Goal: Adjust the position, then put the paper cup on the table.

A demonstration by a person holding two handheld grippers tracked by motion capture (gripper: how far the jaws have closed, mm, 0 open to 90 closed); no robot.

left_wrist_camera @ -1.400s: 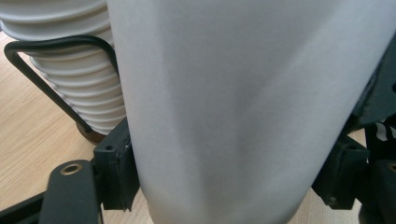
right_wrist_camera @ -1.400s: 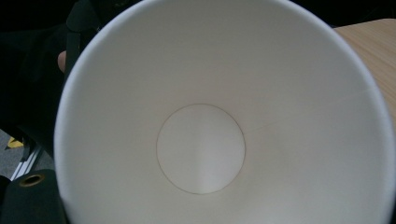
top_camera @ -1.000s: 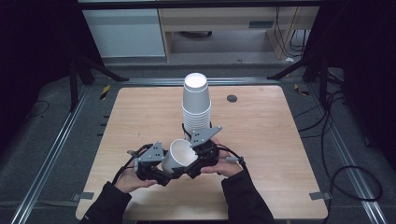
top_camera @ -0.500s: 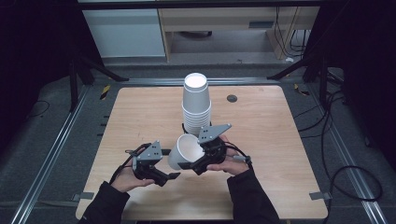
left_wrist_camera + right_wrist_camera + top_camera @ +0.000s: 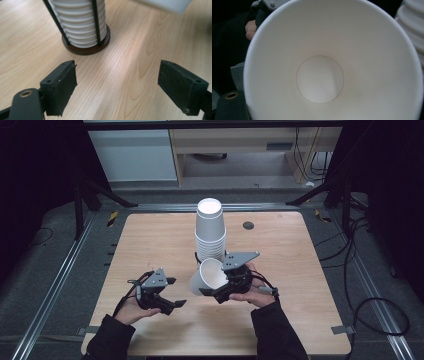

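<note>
White paper cup [image 5: 210,276] sits in my right hand-held gripper [image 5: 216,292], pinched at the rim and tipped on its side above the surface [image 5: 150,235], just in front of the stack [image 5: 210,230] in its holder. My left hand-held gripper [image 5: 175,304] has just been opening; its jaws stand spread with nothing between them. I judge the cup light, thin-walled and easily crushed, so I would keep a gentle hold at the rolled rim, where it is stiffest, not the soft side wall.
</note>
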